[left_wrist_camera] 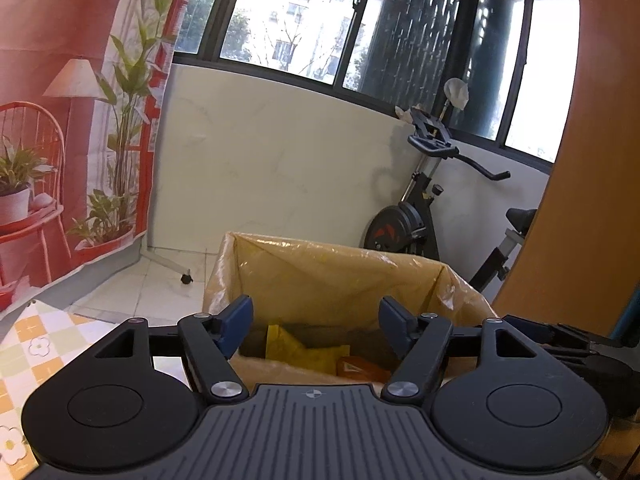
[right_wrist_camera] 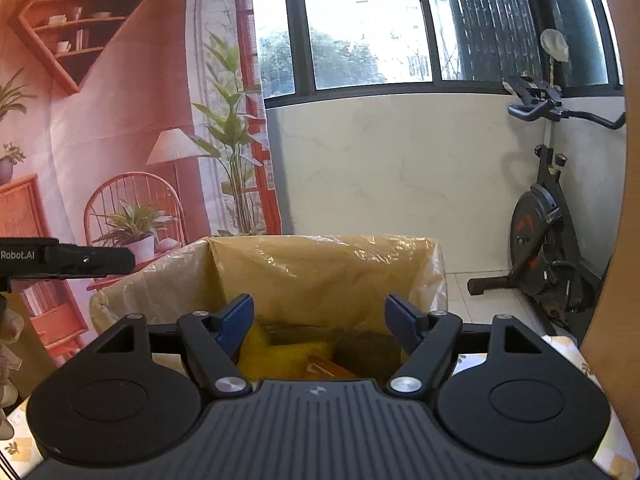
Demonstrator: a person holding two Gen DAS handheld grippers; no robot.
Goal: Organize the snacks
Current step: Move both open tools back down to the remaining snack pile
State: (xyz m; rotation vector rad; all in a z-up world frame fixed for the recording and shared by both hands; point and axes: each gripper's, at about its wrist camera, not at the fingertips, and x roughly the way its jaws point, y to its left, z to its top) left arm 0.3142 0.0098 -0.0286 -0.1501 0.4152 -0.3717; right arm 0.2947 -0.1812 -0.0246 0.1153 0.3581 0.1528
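Observation:
A cardboard box lined with clear plastic (left_wrist_camera: pixel 340 272) stands right ahead; it also shows in the right wrist view (right_wrist_camera: pixel 320 272). Inside lie a yellow snack packet (left_wrist_camera: pixel 296 348) and an orange packet (left_wrist_camera: pixel 360 368), seen in the right wrist view as a yellow packet (right_wrist_camera: pixel 280 354) and an orange one (right_wrist_camera: pixel 328 368). My left gripper (left_wrist_camera: pixel 316 326) is open and empty over the box's near rim. My right gripper (right_wrist_camera: pixel 320 326) is open and empty over the same box. The left gripper's body (right_wrist_camera: pixel 68 260) shows at the left of the right wrist view.
A checkered tablecloth (left_wrist_camera: pixel 36 344) covers the table under the box. An exercise bike (right_wrist_camera: pixel 548 240) stands at the right by the white wall. A printed backdrop (right_wrist_camera: pixel 100 120) hangs at the left. An orange-brown panel (left_wrist_camera: pixel 592 160) fills the right edge.

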